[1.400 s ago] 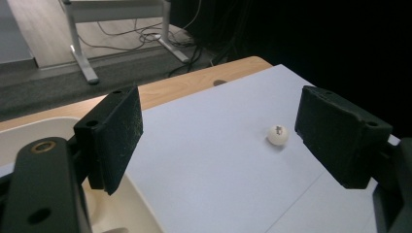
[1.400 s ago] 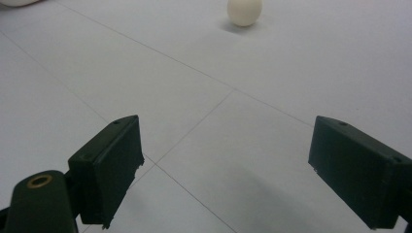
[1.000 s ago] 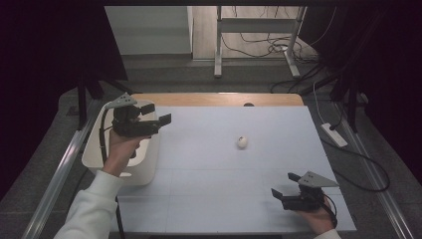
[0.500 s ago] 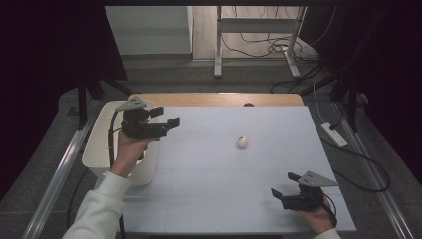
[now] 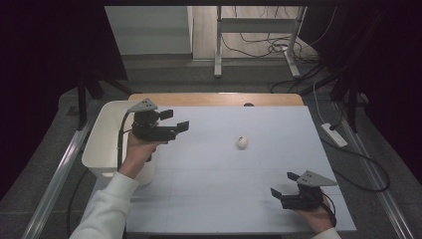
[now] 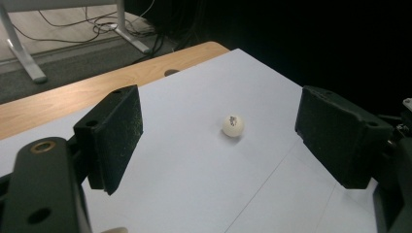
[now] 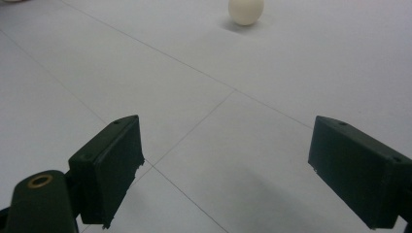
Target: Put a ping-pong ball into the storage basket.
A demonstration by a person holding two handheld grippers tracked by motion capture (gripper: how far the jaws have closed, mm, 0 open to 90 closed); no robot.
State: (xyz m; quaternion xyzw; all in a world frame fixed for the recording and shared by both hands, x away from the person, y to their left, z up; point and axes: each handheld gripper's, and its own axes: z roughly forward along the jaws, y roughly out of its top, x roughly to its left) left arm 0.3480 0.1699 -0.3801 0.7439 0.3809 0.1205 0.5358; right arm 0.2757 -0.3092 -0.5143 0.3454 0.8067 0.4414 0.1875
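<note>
My left gripper (image 5: 175, 121) hovers above the table's (image 5: 209, 199) left edge, jaws apart, facing the white ball (image 5: 242, 142), my right gripper (image 5: 282, 186) resting wide-jawed near me.

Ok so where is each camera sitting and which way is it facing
High view: above the person's side, looking forward and down at the white table; both forearms, left hand-held gripper, right hand-held gripper.
Left gripper view: along its open jaws toward the small white ball.
Right gripper view: low, along its open jaws.
All three share the ball.
</note>
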